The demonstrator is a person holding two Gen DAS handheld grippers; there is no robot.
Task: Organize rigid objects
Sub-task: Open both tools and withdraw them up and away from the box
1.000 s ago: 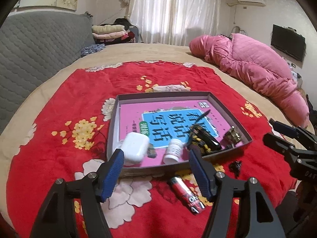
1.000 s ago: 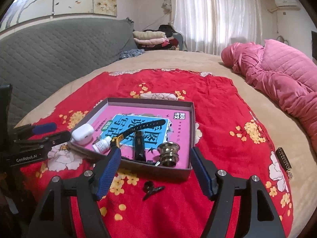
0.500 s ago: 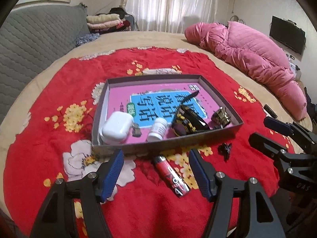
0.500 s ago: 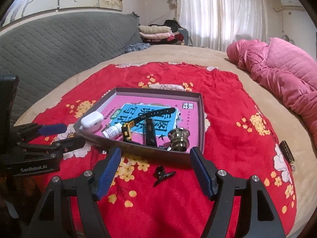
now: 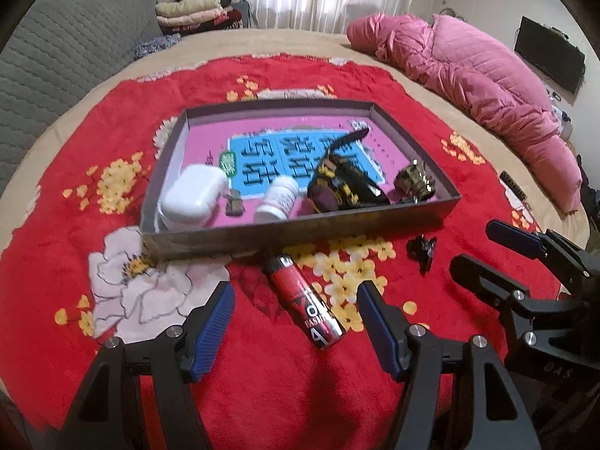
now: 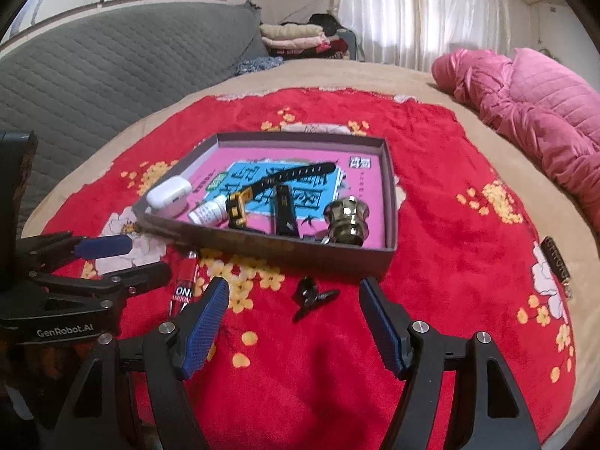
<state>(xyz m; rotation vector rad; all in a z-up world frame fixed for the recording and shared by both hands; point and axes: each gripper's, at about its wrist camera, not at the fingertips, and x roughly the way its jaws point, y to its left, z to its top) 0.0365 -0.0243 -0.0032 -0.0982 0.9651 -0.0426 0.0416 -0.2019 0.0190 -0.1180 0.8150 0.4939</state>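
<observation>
Both my grippers have backed off and dropped lower since a second ago, so the lighter that was tucked by my left fingertip now lies out in front between the fingers.

Left wrist view: my left gripper (image 5: 294, 313) is spread wide, nothing in it. The red lighter (image 5: 305, 302) lies on the red floral blanket (image 5: 67, 262) just outside the near wall of the box (image 5: 292, 230), angled toward me. Inside the box I can see the white earbud case (image 5: 193, 195) at the left, a small white bottle (image 5: 277, 198) next to it, a black and yellow watch (image 5: 339, 183) in the middle and a brass knob (image 5: 414, 180) at the right. A little black clip (image 5: 422, 249) sits on the blanket near the box's right corner. My right gripper (image 5: 483, 247) pokes in from the right, open too.

Right wrist view: my right gripper (image 6: 294, 315) is wide open and empty, with the black clip (image 6: 311, 296) lying on the blanket between the fingers, close to the box (image 6: 300, 255). The lighter (image 6: 183, 287) is partly hidden behind my left gripper (image 6: 138, 258) at the left. A dark comb-like thing (image 6: 557, 264) lies off at the blanket's right edge, well apart from everything, and the pink quilt (image 6: 525, 112) is bunched up behind.
</observation>
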